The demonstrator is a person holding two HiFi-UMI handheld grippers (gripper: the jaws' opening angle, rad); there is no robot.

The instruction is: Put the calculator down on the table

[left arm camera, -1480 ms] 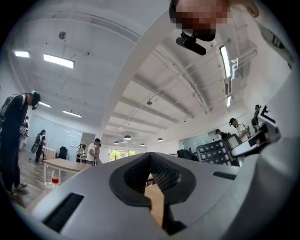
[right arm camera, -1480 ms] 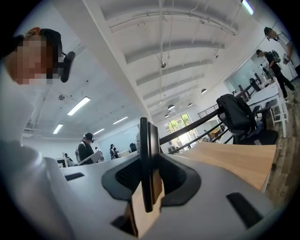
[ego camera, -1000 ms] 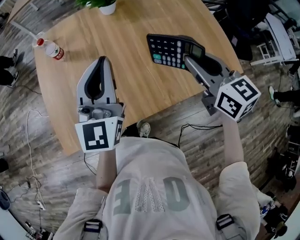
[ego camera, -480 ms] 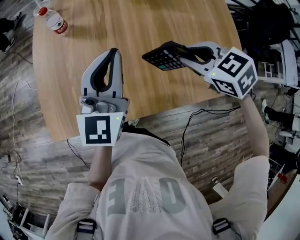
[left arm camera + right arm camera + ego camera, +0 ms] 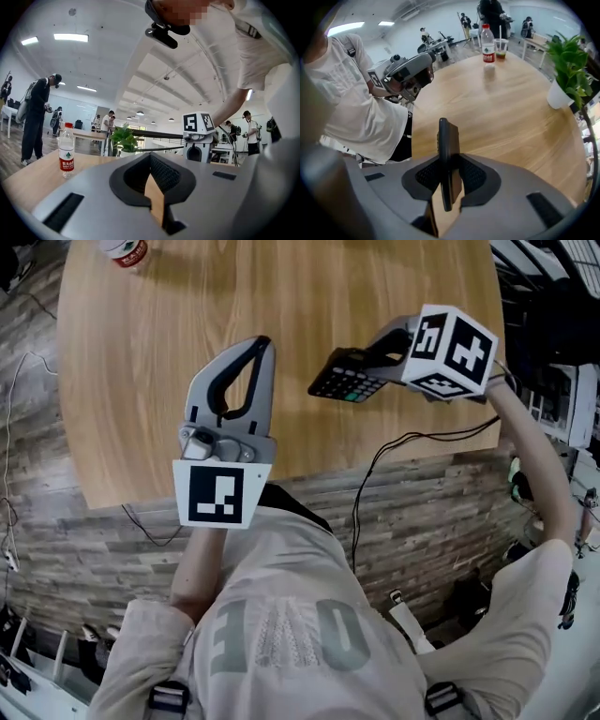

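A black calculator [image 5: 345,382] with its keys showing hangs tilted over the near right part of the round wooden table [image 5: 169,315]. My right gripper [image 5: 364,364] is shut on one end of it and points steeply down. In the right gripper view the calculator [image 5: 449,136] stands edge-on between the pads, above the table [image 5: 501,112]. My left gripper [image 5: 255,351] hovers over the near edge, left of the calculator, with its fingers meeting at the tips and nothing in them. The left gripper view shows those jaws [image 5: 151,157] together and the right gripper's marker cube [image 5: 198,123] beyond.
A water bottle [image 5: 125,251] stands at the table's far left, bottle [image 5: 488,44] beside a drink cup [image 5: 501,49]. A potted plant [image 5: 569,61] sits at the far edge. A cable [image 5: 394,456] lies on the plank floor. People stand in the background [image 5: 40,117].
Both grippers have sunk toward the table and come nearer its front edge. The right gripper has rolled and tipped downward, turning the calculator from flat to steeply tilted.
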